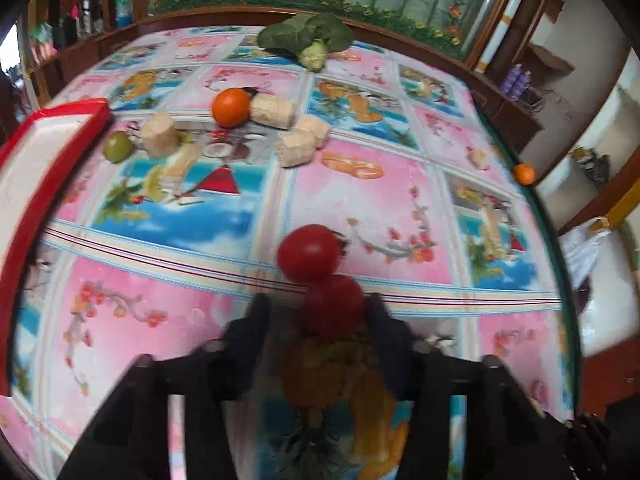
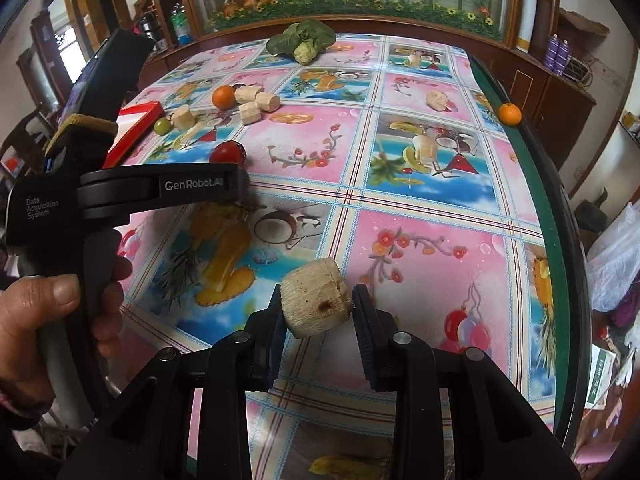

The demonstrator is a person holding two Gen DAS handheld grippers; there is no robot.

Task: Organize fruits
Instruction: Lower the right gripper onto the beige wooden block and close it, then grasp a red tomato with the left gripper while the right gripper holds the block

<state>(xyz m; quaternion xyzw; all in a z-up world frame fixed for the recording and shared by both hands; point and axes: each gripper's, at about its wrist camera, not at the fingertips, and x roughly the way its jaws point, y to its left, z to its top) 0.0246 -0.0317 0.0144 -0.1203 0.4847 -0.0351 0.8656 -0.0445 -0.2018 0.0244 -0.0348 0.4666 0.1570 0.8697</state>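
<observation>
My left gripper (image 1: 316,308) has a red tomato (image 1: 334,306) between its jaws, against the right finger; the blur hides whether it is gripped. A second red tomato (image 1: 309,254) lies just beyond it on the table. My right gripper (image 2: 316,300) is shut on a pale cut chunk (image 2: 314,298), held above the table. In the right wrist view the left gripper (image 2: 160,188) is at the left, with a tomato (image 2: 226,152) past it. An orange (image 1: 231,107), a green fruit (image 1: 118,147) and several pale chunks (image 1: 272,111) lie near a red tray (image 1: 48,136).
A leafy green vegetable (image 1: 308,36) lies at the table's far edge. A small orange (image 2: 509,113) sits at the right edge, with another pale piece (image 2: 438,100) nearby. The table has a flowered, fruit-printed cloth (image 2: 400,240). Cabinets and shelves surround it.
</observation>
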